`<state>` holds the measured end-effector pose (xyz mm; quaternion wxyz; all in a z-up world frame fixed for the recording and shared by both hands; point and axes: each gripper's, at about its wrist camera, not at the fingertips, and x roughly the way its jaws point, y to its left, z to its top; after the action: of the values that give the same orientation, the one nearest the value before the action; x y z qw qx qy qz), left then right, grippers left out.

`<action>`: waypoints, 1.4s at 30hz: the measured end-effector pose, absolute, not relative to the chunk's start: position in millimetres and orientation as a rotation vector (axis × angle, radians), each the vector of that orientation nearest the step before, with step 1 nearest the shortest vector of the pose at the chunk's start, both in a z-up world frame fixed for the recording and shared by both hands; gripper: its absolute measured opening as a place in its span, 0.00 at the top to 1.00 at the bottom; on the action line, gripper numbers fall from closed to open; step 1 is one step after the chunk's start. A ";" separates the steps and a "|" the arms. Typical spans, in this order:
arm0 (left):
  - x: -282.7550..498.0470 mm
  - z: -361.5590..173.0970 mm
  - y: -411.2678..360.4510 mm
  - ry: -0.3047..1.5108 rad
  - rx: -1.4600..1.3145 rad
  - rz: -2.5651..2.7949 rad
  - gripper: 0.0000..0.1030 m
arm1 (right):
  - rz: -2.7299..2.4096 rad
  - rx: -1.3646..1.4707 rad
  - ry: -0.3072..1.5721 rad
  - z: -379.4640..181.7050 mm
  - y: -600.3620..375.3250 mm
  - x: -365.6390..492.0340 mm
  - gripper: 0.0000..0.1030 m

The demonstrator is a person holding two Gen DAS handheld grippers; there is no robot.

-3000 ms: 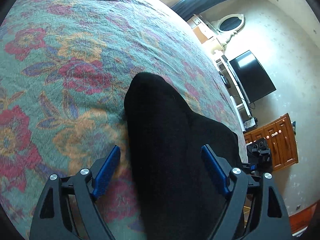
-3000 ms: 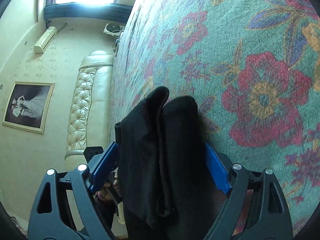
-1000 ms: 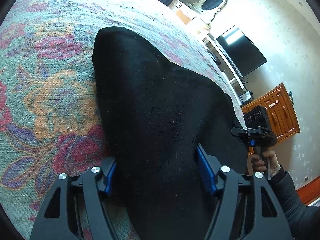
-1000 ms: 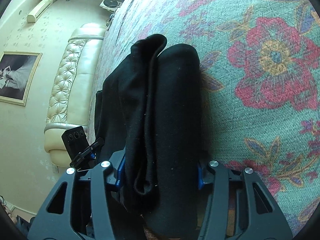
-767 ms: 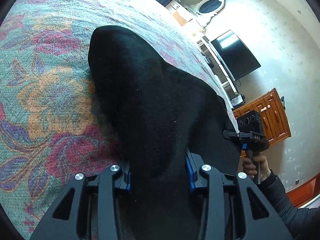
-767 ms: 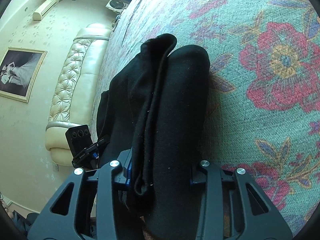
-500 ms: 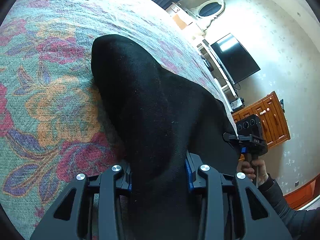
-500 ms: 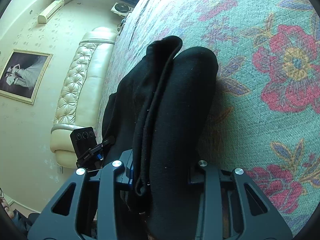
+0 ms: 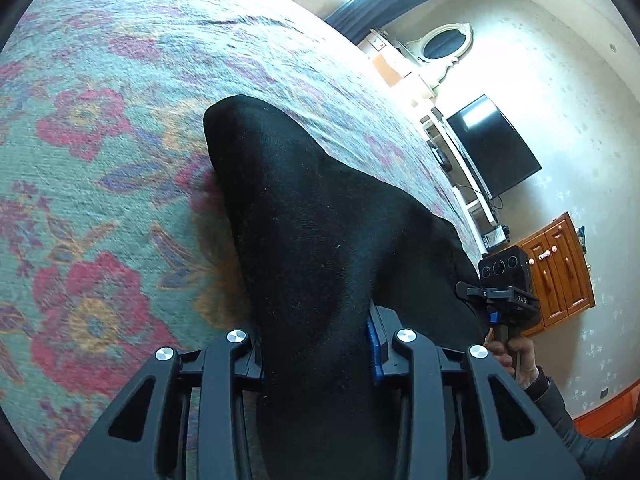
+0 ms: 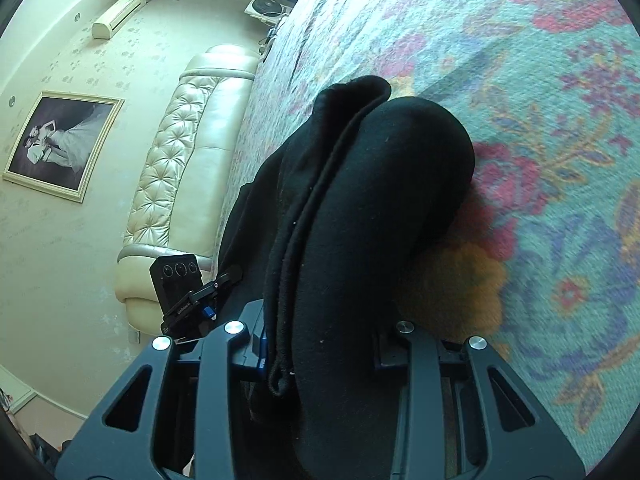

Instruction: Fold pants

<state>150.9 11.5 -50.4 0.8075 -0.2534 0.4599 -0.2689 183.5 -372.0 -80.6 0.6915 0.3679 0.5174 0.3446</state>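
Black pants [image 9: 320, 240] lie bunched on a floral bedspread [image 9: 100, 160], near the edge of the bed that faces the television [image 9: 494, 146]. The left gripper [image 9: 316, 344] is clamped narrowly on one end of the pants; the right gripper [image 10: 320, 348] pinches the thick folded layers of the other end.

Pants [image 9: 320, 240] on bedspread [image 9: 100, 160]; headboard [image 10: 180, 160] at L, TV [image 9: 492, 148] at R.
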 end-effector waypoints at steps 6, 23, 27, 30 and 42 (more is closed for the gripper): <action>151.0 -56.1 49.5 0.980 -0.572 -0.534 0.66 | 0.813 0.807 1.178 -86.7 -331.2 212.2 0.67; 86.2 -42.2 54.0 0.932 -0.471 -0.496 0.41 | 0.813 0.649 1.207 -76.4 -331.3 156.6 0.20; 87.3 -49.0 44.6 0.961 -0.415 -0.477 0.39 | 0.773 0.585 1.205 -80.3 -333.6 151.5 0.43; 85.1 -60.8 45.7 0.970 -0.450 -0.477 0.36 | 0.783 0.580 1.195 -85.0 -339.9 149.2 0.51; 85.1 -56.3 43.6 0.913 -0.472 -0.447 0.28 | 0.767 0.637 1.169 -92.8 -376.3 138.0 0.54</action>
<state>85.1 43.6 -56.3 0.8471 -0.2237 0.4330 -0.2119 138.0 -376.3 -92.8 0.7190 0.2883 0.5288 0.3469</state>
